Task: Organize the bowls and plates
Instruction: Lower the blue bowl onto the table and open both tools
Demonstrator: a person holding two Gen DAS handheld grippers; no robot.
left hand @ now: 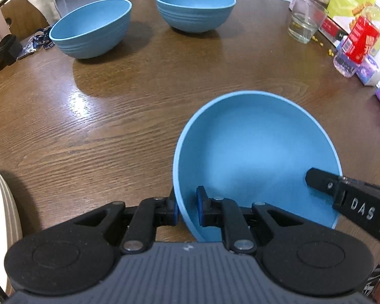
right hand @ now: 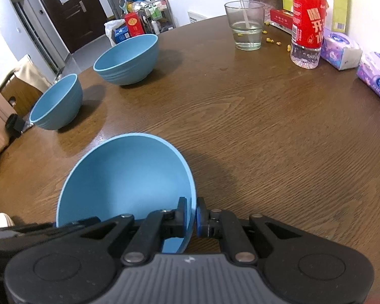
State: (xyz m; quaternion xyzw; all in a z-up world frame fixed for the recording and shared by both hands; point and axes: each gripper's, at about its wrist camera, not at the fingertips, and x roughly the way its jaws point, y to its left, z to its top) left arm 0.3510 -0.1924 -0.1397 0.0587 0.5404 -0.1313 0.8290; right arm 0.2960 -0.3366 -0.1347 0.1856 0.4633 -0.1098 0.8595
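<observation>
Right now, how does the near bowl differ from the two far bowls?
The near bowl has both grippers, left and right, straddling its rim; the far bowls stand untouched. It sits closer to the table edge. All three look alike: blue, empty.

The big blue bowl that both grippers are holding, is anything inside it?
No food shows inside the near blue bowl. Only one finger of the left gripper and of the right gripper reach in. Those fingers hide small patches.

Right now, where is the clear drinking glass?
The clear drinking glass stands at the brown wooden table's far right edge, beside the red-labelled water bottle.
</observation>
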